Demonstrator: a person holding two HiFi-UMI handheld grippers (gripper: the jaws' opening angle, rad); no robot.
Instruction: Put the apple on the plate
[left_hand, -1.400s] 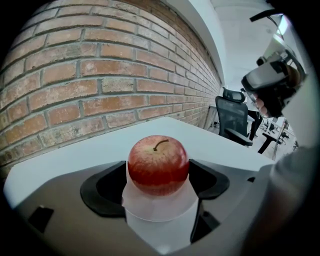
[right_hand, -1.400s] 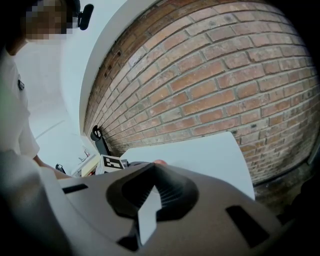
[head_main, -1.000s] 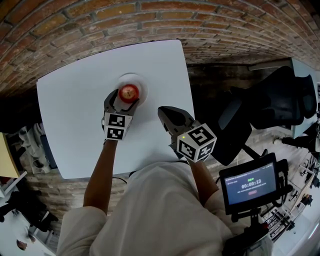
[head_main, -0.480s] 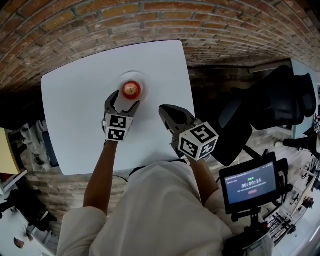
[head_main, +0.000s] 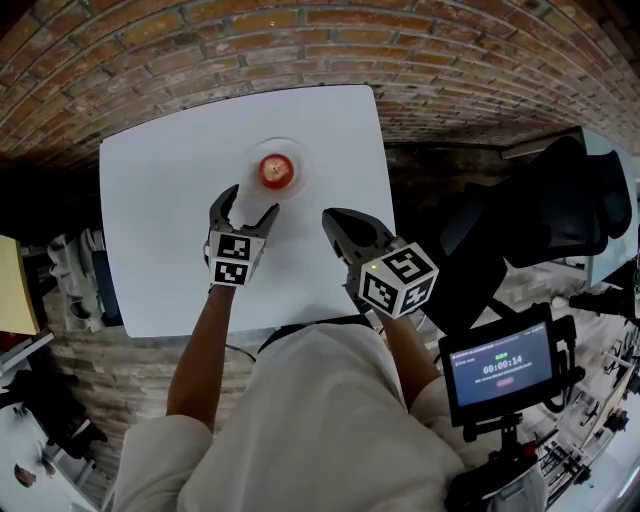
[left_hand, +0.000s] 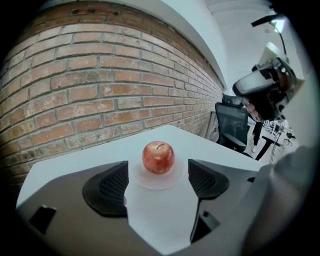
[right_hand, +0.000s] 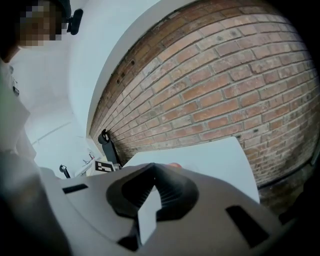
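Plainly, the apple (head_main: 276, 170) is set upright, stem upward, at the middle of the small pale plate (head_main: 299, 158), and the plate is placed on the white table (head_main: 160, 230), toward the far edge that is backed by the brick wall (head_main: 300, 40). The left gripper (head_main: 252, 200) is held just short of the plate, at about 7 o'clock from it in the head view, and is pointed toward the fruit. Its jaws are spread wide and nothing is held between them; in the left gripper view the apple is seen beyond the two dark ribbed pads (left_hand: 111, 186), framed by the gap but touched by neither, while the near rim of the plate is reached only by the tips. The right gripper (head_main: 327, 215) is kept above the table at about 4 o'clock from the plate, well apart from the apple. Its jaws are pressed together with nothing pinched, as is shown in the right gripper view, where only a narrow wedge of light is left below the meeting pads. A marker cube (head_main: 397, 282) is carried behind the right gripper's jaws. Beyond the table's right edge, at 3 o'clock, a black office chair (head_main: 560, 200) is seen, and at 5 o'clock a small lit screen (head_main: 502, 368) is mounted on a stand.
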